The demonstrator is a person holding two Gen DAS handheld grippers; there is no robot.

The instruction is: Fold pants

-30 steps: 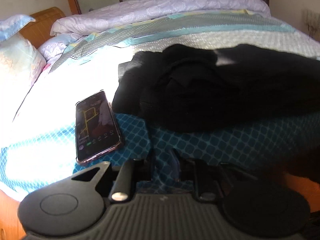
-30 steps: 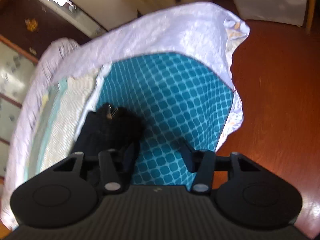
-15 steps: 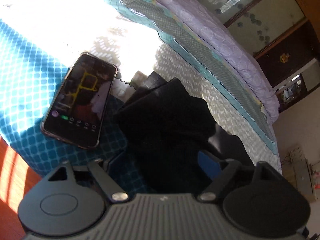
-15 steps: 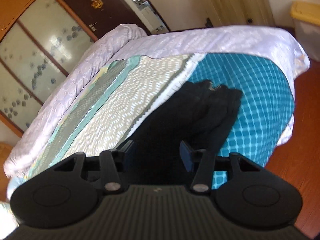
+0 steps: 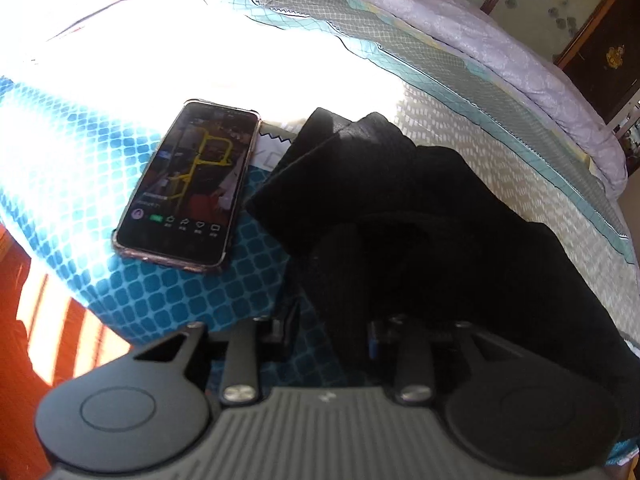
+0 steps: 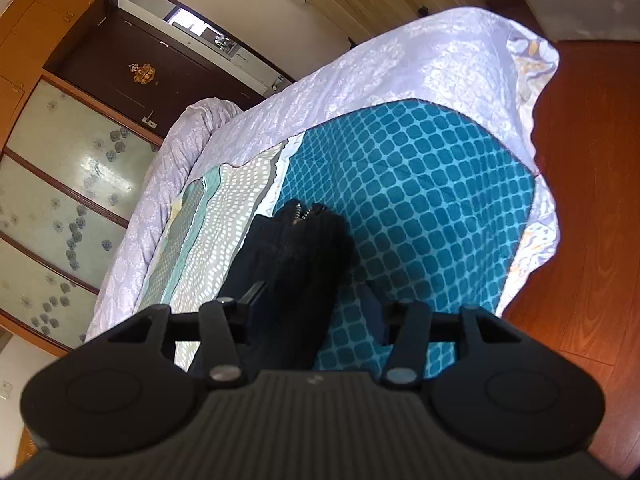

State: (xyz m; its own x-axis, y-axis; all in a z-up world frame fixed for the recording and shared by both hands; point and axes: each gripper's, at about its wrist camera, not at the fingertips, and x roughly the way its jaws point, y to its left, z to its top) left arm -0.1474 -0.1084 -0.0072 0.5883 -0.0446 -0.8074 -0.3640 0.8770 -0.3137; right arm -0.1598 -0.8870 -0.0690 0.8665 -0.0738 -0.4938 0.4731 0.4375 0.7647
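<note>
The black pants (image 5: 420, 216) lie bunched on the bed, close to its near edge. In the left wrist view my left gripper (image 5: 332, 332) points down at the pants' near fold. Its jaws are closing with black cloth between them. The right pad touches the cloth, while a strip of bedcover still shows beside the left fingertip (image 5: 288, 324). In the right wrist view the pants (image 6: 296, 264) end in a zipper (image 6: 302, 214). My right gripper (image 6: 312, 306) straddles this end, open. The cloth sits against the left fingertip (image 6: 252, 304) and apart from the right one.
A phone (image 5: 188, 184) with its screen lit lies on the teal checked bedcover (image 5: 180, 292) just left of the pants. A rolled lilac quilt (image 5: 520, 60) runs along the far side. The bed's corner (image 6: 532, 80) drops to a wooden floor (image 6: 592, 240).
My left gripper rolled and shifted from the bedcover's edge onto the pants, spread wide, then narrowed around the near fold. The right gripper swung up and back down, its jaws unchanged.
</note>
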